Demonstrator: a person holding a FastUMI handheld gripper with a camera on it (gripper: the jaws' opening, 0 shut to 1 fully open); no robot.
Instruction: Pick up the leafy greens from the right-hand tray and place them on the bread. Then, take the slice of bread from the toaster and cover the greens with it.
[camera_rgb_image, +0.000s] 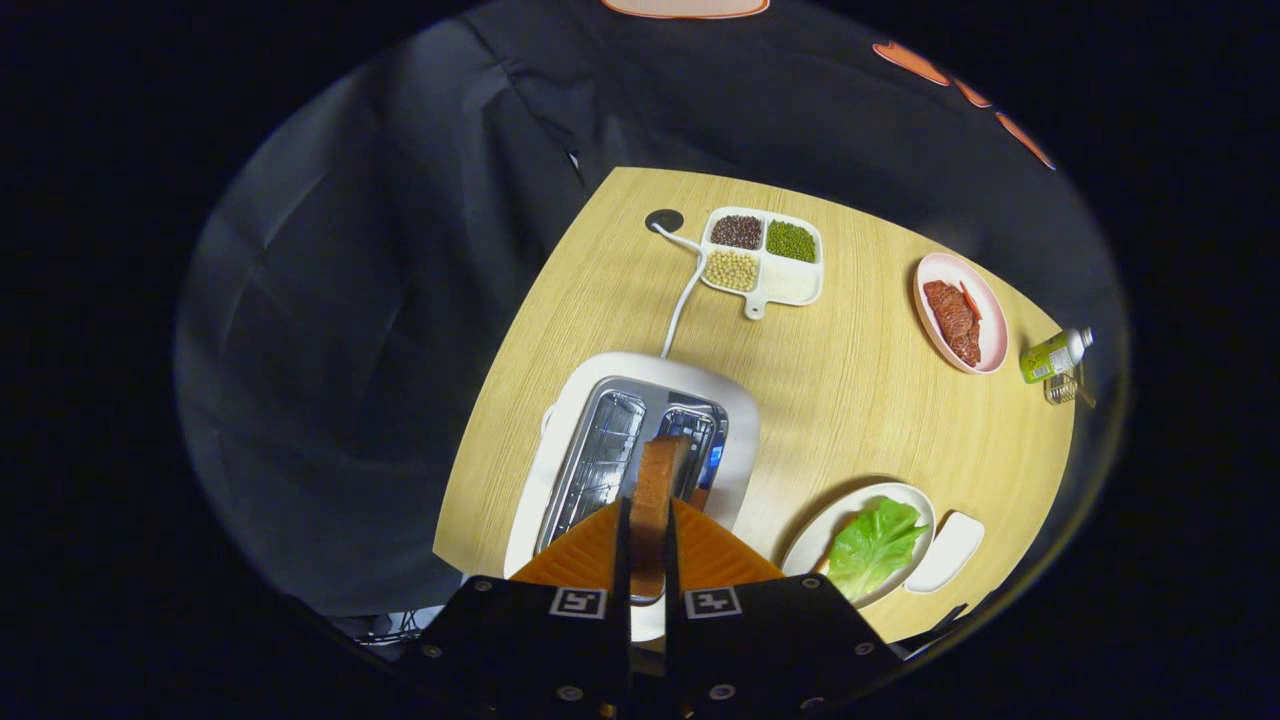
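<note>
My gripper (647, 520) is shut on a slice of brown bread (655, 490), held edge-on between the two orange fingers (585, 555) and lifted above the white toaster (735, 420). The toaster's two metal slots lie open just beyond the slice. To the right of the fingers, a white plate (905, 495) carries a green leaf of lettuce (872, 545); any bread under the leaf is hidden. A small white tray (948, 550) sits right beside that plate.
The round wooden table (840, 380) holds a divided white dish of beans (765, 255) at the far side, with the toaster's white cord (682, 300) running past it. A pink plate with meat (960, 312) and a small green bottle (1052, 355) stand at the far right.
</note>
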